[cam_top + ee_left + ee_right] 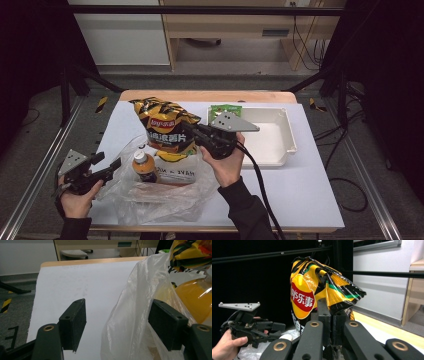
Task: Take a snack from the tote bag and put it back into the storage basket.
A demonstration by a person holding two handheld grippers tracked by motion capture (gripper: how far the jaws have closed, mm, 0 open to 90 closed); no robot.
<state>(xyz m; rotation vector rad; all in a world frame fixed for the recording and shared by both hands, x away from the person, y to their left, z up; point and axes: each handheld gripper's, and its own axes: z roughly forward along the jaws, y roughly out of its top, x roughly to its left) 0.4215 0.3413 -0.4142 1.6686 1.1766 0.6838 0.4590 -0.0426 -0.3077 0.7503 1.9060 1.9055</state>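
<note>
The chip bag [164, 131] hangs upright over the clear plastic bag [165, 192] on the bench [295, 185], pinched by the right tool [196, 132]; its lower end is hidden. The left tool [111, 167] stands spread around plastic film, half veiling an orange bottle [144, 166].

A red oval on the yellow-and-black crisp bag [312, 293] carries the white Chinese characters "乐事", the Lay's brand name. Larger Chinese characters run across the bag's front in the high view, too small to read. Print on the plastic bag [172, 175] below stays illegible.
</note>
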